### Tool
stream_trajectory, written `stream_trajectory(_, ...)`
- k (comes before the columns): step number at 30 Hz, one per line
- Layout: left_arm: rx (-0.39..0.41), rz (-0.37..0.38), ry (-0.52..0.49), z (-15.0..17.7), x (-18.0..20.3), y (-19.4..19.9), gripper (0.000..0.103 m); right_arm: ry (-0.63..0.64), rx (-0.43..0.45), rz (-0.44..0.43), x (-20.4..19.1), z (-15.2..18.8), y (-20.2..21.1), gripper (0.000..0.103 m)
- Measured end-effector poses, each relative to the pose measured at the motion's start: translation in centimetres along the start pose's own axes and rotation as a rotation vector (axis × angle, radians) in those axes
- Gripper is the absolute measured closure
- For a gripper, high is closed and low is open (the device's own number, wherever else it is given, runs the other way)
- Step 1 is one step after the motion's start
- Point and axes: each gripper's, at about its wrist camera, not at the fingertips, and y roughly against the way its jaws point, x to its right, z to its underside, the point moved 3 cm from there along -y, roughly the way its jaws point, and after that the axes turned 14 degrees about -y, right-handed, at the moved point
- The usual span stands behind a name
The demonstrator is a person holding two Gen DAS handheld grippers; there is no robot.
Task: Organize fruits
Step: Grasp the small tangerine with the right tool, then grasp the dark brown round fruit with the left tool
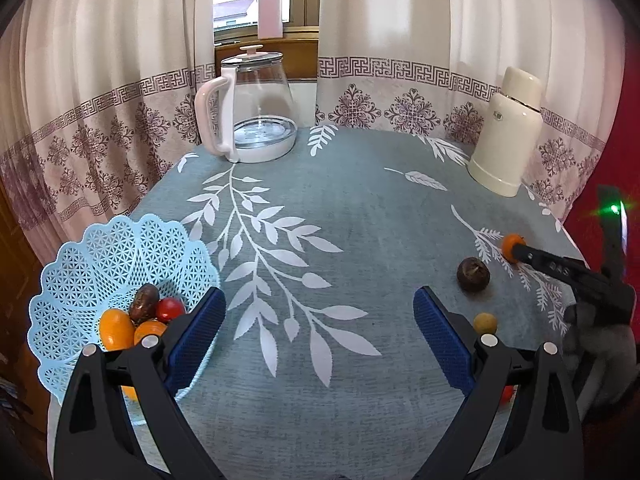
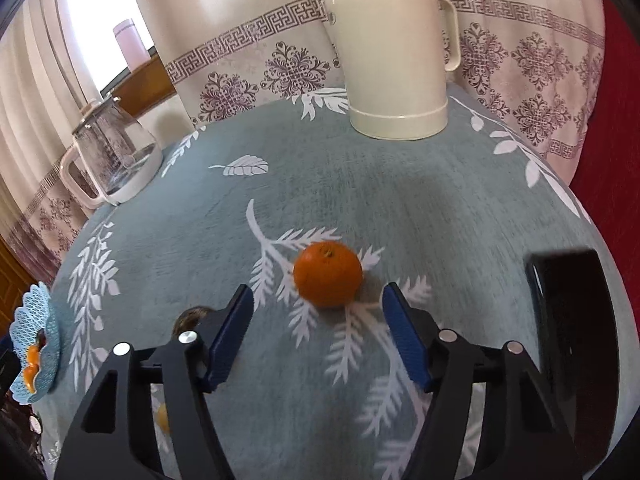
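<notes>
A small orange (image 2: 328,274) sits on the leaf-patterned worktop (image 2: 400,184), just ahead of the right gripper (image 2: 318,336), whose jaws stand wide open to either side of it without touching. The fruit looks light and firm, with a rind that should give a little under pressure; being round, it is likely to roll if nudged on one side first, so the sound hold is across its widest part, both blue pads (image 2: 404,336) meeting it level and at once, closed gently enough not to bruise it.

The right gripper is held low and angled slightly down toward the cloth, reaching in from the near edge. The left gripper (image 1: 320,336) hovers above the middle of the worktop, its jaws open and empty, beside the pale blue lattice basket (image 1: 100,256), which already holds several fruits, among them a red one (image 1: 170,309) and a dark brown one (image 1: 143,302). A brown fruit (image 1: 473,275) and a small yellowish one (image 1: 485,323) lie loose on the cloth near the orange. A glass kettle (image 1: 256,108) and a cream flask (image 1: 508,132) stand well apart at the far edge.
</notes>
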Motion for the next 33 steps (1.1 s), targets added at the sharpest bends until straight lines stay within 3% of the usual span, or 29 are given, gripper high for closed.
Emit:
stream_trajectory(10,-0.016,0.002,-0.023,-0.2,1.2,-0.7,0.007,0.025,-0.032,0.023,-0.2,-1.1,-3.1,0.062)
stream_trajectory(23,-0.009,0.057,-0.103,-1.8,5.2,-3.2,0.007,0.006,0.035,-0.021,0.2,-1.0,-1.7,0.063)
stream_trajectory(33,-0.017,0.212,-0.187,-3.3,11.6,-6.8,0.007,-0.036,0.049,-0.047,0.7,-1.0,-1.4,0.063)
